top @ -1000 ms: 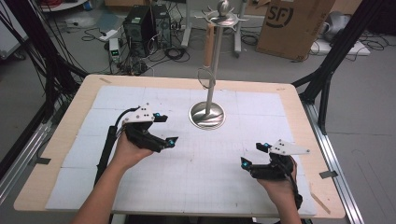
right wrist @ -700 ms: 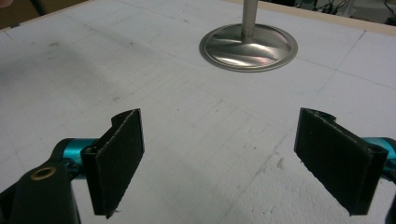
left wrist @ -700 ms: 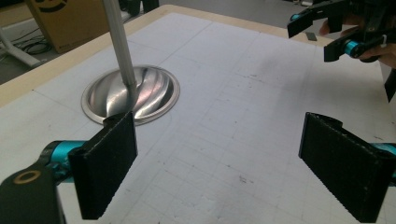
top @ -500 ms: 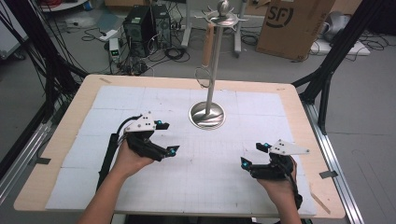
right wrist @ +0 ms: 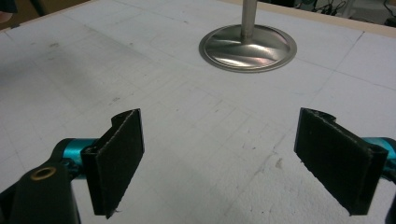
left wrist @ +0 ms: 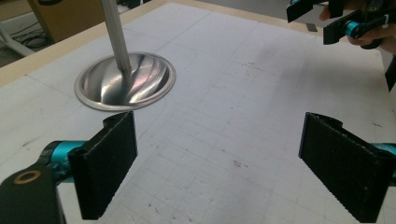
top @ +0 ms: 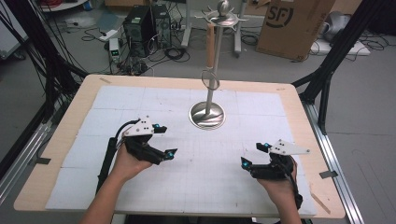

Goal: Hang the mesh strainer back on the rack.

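**benchrat:** Two handheld black tongs with teal fittings over the white gridded worktop (top: 154, 100) with its pale wooden edge. The left tongs (top: 164, 140) sit left of centre, the right tongs (top: 255, 155) toward the near right corner, well apart from each other. Both are gaping wide with nothing between the jaws.

**gridline:** Agreed on the jaws. In the left gripper view the left tongs (left wrist: 217, 163) have their two black padded jaws standing far apart over bare sheet, and the right gripper view shows the same for the right tongs (right wrist: 219, 161). Where's the stand?

**benchrat:** The shiny metal stand with a round domed base (top: 207, 115) is around the middle of the worktop, a bit toward the far side. Its thin upright pole carries a small wire ring partway up and a spiky crown with a ball on top. Neither set of tongs touches it; both are on the near side of it, the left set closer.

**gridline:** Its base shows ahead and left in the left gripper view (left wrist: 125, 87), and straight ahead at the top in the right gripper view (right wrist: 248, 46). The other hand's tongs peek in at the top right of the left gripper view too.

**benchrat:** Beyond the far edge, on the floor, there's a brown cardboard box (top: 295, 27) and a black computer tower (top: 140, 23) among cables.
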`<state>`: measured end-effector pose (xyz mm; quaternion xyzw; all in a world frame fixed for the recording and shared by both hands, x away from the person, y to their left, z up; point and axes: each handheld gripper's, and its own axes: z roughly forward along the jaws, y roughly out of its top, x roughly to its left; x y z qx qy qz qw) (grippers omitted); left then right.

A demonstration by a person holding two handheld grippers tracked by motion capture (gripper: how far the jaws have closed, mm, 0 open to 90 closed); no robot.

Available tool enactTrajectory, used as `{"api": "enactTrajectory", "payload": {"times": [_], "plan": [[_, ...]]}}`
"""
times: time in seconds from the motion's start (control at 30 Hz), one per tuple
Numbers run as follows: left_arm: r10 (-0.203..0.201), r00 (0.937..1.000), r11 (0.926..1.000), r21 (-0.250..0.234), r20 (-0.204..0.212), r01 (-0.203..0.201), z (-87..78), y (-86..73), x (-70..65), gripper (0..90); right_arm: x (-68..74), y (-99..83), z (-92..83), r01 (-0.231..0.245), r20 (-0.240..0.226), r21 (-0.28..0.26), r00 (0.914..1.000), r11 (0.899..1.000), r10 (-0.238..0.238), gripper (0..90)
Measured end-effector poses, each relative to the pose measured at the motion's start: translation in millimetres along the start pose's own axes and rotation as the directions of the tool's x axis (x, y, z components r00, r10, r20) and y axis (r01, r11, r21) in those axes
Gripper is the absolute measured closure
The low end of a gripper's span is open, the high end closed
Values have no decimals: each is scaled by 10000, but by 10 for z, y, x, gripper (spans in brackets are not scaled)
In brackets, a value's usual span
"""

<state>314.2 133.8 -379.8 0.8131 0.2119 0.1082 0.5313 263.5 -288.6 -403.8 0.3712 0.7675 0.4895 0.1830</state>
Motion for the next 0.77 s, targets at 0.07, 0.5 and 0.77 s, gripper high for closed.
{"api": "enactTrajectory", "payload": {"times": [0.07,0.5,0.77], "plan": [[-101,9999,9999,9,15,101,-2,-38,6,122,0,0,2,21,6,4,10000,10000,-21,149],[-385,9992,9992,109,-48,385,-30,-184,9,122,6,-2,13,50,10,41,10000,10000,-50,149],[-468,9989,9987,181,-80,469,-18,-213,22,123,4,-3,14,70,-21,50,10000,10000,-70,149]]}}
